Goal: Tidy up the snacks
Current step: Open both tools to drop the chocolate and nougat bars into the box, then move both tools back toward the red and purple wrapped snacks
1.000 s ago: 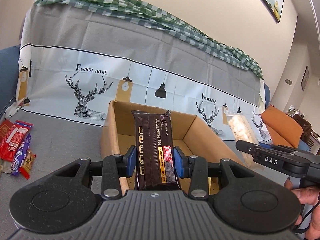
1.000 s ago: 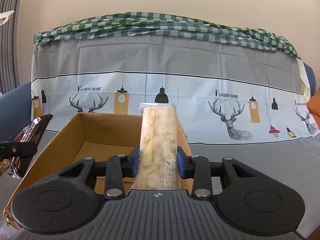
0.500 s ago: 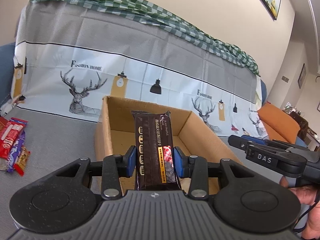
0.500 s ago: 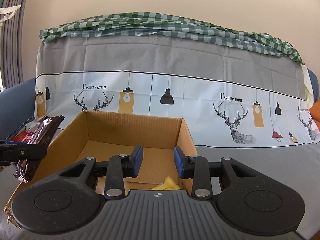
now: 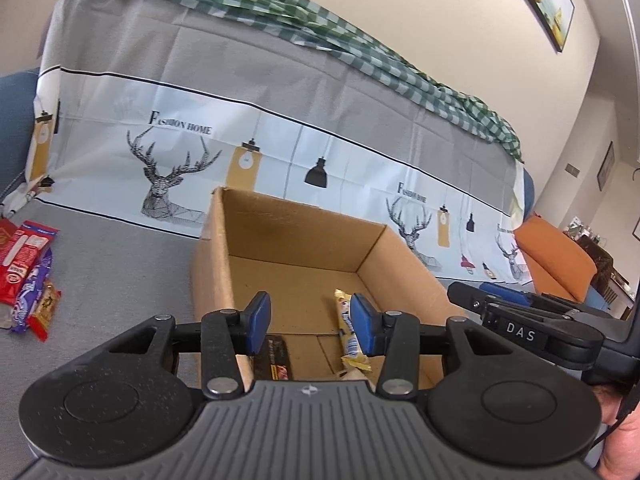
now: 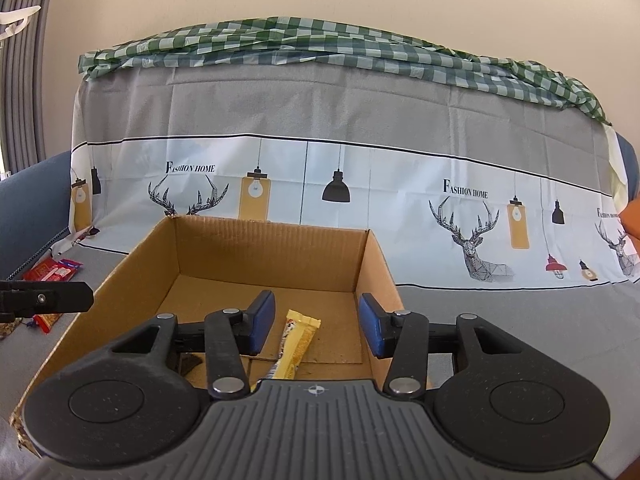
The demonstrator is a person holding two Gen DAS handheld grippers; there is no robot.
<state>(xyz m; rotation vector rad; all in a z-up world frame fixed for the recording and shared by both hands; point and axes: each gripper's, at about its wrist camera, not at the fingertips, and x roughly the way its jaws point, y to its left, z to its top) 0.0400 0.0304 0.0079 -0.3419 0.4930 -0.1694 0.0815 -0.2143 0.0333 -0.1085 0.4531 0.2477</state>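
Inside the cardboard box [image 6: 120, 280], a slim yellow snack bar [image 6: 296, 344] lies lengthwise toward the back wall, under both spread, empty grippers [image 5: 306, 322] [image 6: 316, 326], whose jaws have just been opening.

The cardboard box [image 6: 372, 264] stands open-topped, its far floor bare; a yellow snack bar [image 6: 296, 344] and dark wrapper [image 5: 276, 360] occupy the near floor. Loose snack packets [image 5: 28, 272] clutter the cloth to its left.

Brown cardboard box [image 6: 272, 248], yellow snack bar [image 6: 298, 340], green-checked cloth [image 6: 320, 48].
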